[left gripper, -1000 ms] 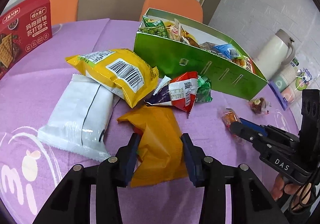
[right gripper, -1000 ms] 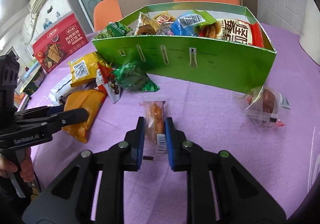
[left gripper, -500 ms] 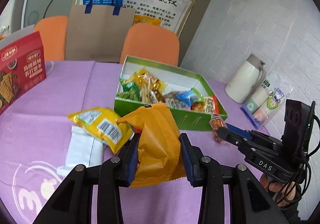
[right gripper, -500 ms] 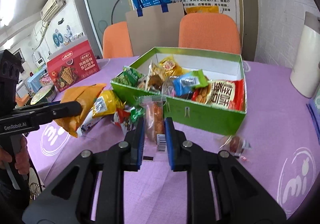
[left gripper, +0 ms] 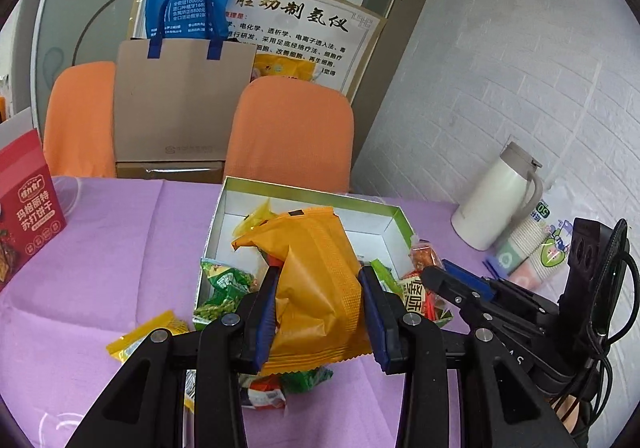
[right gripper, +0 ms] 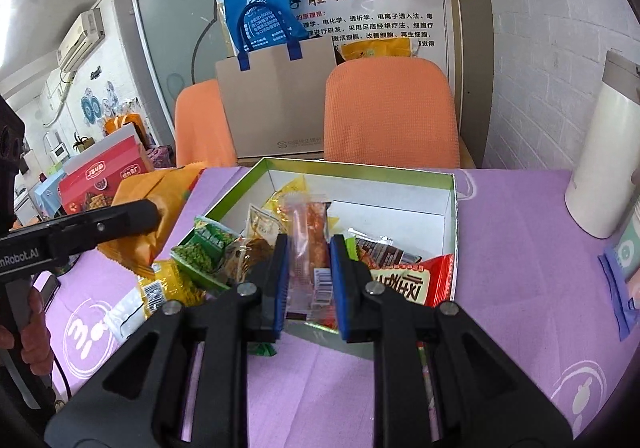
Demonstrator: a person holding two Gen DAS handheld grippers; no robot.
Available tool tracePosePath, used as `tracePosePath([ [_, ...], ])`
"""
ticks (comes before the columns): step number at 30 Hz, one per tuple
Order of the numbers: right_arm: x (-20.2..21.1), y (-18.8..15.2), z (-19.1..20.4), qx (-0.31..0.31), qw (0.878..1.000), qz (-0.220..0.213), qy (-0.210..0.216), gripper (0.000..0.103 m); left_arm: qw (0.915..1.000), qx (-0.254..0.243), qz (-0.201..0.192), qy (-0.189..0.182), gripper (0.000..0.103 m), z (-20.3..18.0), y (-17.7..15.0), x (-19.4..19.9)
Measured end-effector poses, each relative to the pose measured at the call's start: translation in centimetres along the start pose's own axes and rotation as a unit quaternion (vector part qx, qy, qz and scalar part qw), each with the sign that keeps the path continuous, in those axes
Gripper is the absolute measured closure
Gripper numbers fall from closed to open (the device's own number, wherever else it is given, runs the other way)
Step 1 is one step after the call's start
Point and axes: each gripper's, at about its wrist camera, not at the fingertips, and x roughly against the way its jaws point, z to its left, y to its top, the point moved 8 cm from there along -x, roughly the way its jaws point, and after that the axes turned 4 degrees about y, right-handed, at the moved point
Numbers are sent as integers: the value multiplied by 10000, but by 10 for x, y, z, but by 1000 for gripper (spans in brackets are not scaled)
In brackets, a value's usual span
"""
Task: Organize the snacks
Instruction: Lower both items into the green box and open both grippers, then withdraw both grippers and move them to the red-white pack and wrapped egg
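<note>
L gripper [left gripper: 320,308] is clamped on an orange snack packet [left gripper: 316,288], pads pressing both sides w/ the wrapper bulging between them. The packet is held off the table; its long axis runs fwd along the fingers, crimped bottom seam toward the camera, top end pointing away and up over the near wall of the green snack box [left gripper: 304,194]. In the left wrist view it covers much of the box's middle.

R gripper [right gripper: 308,272] is closed tight on a clear-wrapped sausage stick [right gripper: 310,244]. The stick's long axis also runs along the fingers, barcode end near the camera, far end pointing away over the box [right gripper: 360,172] interior. It hangs above the box's near edge, not touching the contents.

The box sits open on the purple tablecloth [right gripper: 520,248], its long side roughly toward the two orange chairs [right gripper: 390,112]. Inside: green pea packet [right gripper: 204,248] at the near-left corner, red packet [right gripper: 412,280] near-right, other wrappers mid-box; far-right part shows bare white floor.

Loose on the cloth left of the box: yellow packet [left gripper: 144,336]. A white thermos [left gripper: 496,200] stands well right of the box. A red biscuit carton [left gripper: 28,208] stands at far left.
</note>
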Motion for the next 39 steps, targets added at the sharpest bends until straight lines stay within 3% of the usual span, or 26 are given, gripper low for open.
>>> tracePosePath([
  [8,-51,-3,-19,57,9986,406,-347,79,9994,112,325,93,63,3,4,-50],
  [9,-56,-6,-21,181,9973,522,-477,72,9993,104,341,86,61,4,3,-55],
  [10,-59,-8,-23,261,9963,576,-582,47,9992,110,380,97,58,4,2,-59],
  [11,-59,-11,-24,314,9960,536,-648,30,9987,138,469,123,47,6,-1,-62],
  [12,-55,-12,-24,361,9966,411,-619,28,9983,193,535,132,35,9,-4,-64],
  [14,-50,-16,-25,437,9967,332,-591,23,9982,300,500,142,24,14,-8,-64],
  [17,-47,-21,-29,397,9966,384,-609,8,9974,426,512,286,20,23,-10,-64],
  [23,-18,-11,-26,269,9983,160,-488,1,9981,348,410,315,20,19,-7,-47],
  [32,68,1,-8,104,9984,-551,-26,1,9991,-171,228,326,19,-4,-21,13],
  [35,85,-11,-9,48,9986,-521,92,1,9983,-405,236,333,19,-8,-36,29],
  [39,94,-32,-19,-47,9993,-363,-73,1,9976,-515,295,344,19,-5,-58,46],
])
